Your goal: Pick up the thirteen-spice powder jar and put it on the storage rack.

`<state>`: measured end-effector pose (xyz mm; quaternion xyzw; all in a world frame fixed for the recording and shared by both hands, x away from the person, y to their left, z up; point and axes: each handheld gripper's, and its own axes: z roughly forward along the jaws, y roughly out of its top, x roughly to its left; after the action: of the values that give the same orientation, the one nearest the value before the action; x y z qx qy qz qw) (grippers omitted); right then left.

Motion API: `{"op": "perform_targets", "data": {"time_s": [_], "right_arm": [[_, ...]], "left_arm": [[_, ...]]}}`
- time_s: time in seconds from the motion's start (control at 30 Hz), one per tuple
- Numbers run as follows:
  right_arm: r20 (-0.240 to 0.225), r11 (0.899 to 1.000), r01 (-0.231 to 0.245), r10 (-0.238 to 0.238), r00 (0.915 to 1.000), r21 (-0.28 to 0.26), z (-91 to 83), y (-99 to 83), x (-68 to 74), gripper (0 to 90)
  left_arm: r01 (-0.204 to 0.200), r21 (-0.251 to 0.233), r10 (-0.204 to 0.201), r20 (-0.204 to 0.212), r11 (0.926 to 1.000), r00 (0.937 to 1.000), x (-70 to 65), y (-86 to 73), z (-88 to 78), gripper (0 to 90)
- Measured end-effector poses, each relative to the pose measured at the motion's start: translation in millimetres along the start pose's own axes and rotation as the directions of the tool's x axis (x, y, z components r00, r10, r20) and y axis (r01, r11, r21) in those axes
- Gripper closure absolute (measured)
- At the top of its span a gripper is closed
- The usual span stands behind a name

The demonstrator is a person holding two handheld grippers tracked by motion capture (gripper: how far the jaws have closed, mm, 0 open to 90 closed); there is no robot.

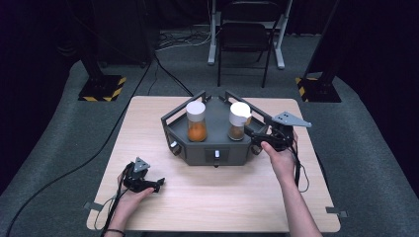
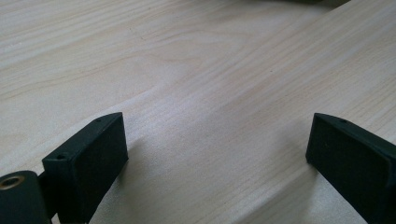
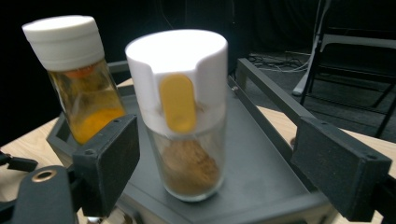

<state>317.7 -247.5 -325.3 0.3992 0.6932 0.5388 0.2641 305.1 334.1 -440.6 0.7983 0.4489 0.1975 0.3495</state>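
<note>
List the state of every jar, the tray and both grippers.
Jar of brown powder: upright on the tray, capped, about a third full, between the open jaws, not gripped.
Jar of orange powder: upright, capped, partly full.
Tray: flat on the table.
Right gripper: open.
Left gripper: open, empty, over the table.

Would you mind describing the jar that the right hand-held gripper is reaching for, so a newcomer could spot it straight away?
On the wooden table stands a dark grey tray holding two glass jars. The one meant is the right-hand jar, nearest the right hand-held gripper. Its neighbour, the left jar, holds bright orange powder under a plain white cap; this one holds brown powder, and its white cap carries a yellow tab.
</note>
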Motion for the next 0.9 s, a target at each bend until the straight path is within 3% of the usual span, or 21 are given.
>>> {"op": "perform_targets", "data": {"time_s": [0.47, 0.9], "right_arm": [[0.041, 0.999, -0.004, 0.003, 0.9992, 0.040, -16.3, -31.6, -9.7, 13.8], [0.073, 0.996, -0.063, 0.058, 0.9956, 0.065, -30.8, -72.2, -20.8, 13.9]], "left_arm": [[0.002, 0.000, -0.002, 0.000, 1.0000, 1.0000, -0.2, 0.1, 0.2, 5.1], [0.001, 0.000, -0.001, 0.000, 1.0000, 1.0000, -0.1, 0.4, 0.5, 4.9]]}}
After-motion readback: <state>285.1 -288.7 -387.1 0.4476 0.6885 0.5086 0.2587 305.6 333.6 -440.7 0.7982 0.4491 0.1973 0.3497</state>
